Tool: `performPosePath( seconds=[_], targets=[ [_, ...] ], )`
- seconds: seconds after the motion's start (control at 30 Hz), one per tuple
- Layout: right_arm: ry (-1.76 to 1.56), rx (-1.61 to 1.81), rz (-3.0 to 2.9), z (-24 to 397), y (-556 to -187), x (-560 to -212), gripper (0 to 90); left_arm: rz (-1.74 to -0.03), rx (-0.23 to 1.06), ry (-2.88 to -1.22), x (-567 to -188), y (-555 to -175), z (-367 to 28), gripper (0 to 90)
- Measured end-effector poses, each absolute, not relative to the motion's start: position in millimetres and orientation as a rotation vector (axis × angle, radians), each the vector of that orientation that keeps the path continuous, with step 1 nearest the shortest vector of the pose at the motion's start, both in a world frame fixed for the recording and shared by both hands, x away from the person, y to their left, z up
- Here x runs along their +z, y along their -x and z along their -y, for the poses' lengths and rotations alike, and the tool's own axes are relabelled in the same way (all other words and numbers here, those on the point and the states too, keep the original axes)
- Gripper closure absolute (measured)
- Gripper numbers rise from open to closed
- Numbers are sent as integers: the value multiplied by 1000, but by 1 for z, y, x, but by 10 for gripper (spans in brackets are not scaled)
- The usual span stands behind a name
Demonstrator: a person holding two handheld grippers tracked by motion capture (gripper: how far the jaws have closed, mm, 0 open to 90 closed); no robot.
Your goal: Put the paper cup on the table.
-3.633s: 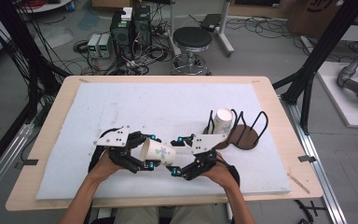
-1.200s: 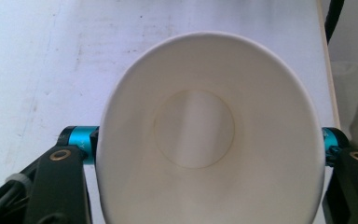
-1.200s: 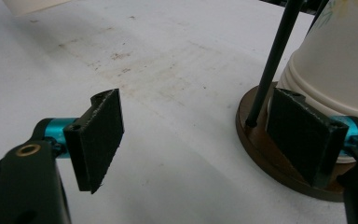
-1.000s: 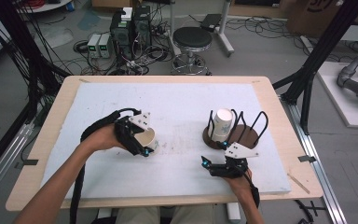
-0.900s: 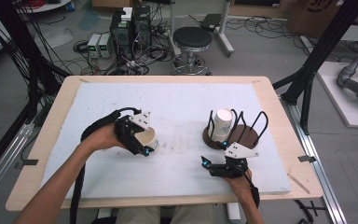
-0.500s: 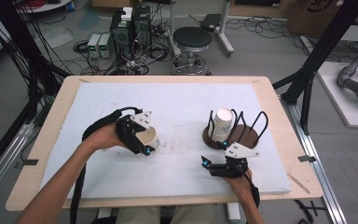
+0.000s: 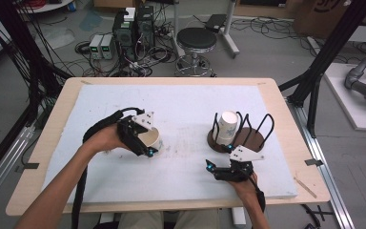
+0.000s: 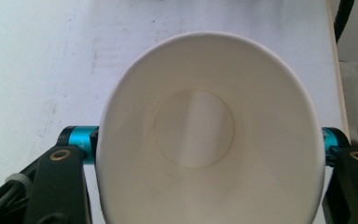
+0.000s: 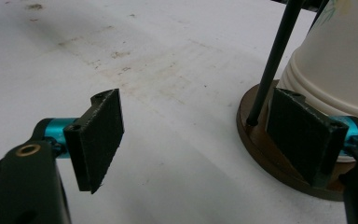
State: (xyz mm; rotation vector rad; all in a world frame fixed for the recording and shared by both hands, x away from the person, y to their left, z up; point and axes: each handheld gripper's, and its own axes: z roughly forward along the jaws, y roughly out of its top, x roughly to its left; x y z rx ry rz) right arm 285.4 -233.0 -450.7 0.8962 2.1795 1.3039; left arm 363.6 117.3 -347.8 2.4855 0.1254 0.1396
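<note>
Left tool (image 7: pixel 142 141) is clamped on a single paper cup (image 7: pixel 151 140) at the left-middle of the worktop (image 7: pixel 186 102), mouth tipped toward its own camera (rim squeezed oval). The cup stack (image 7: pixel 228 128) sits upside down in the wire rack (image 7: pixel 241 138), off to the right of the held cup, well apart. Right tool (image 7: pixel 228 169) has jaws wide apart, nothing between them, resting just in front of the rack base, so it's the nearer one to the stack. Held cup's long axis lies tilted, not upright.
</note>
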Motion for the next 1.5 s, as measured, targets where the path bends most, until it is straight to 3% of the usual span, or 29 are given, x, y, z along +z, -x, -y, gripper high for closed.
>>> performPosePath(
  seconds=[1.5],
  targets=[
    [-893, 1307, -2177, 233, -285, -451, 197, -133, 103, -2708, -379, -382, -82, 310]
  ],
)
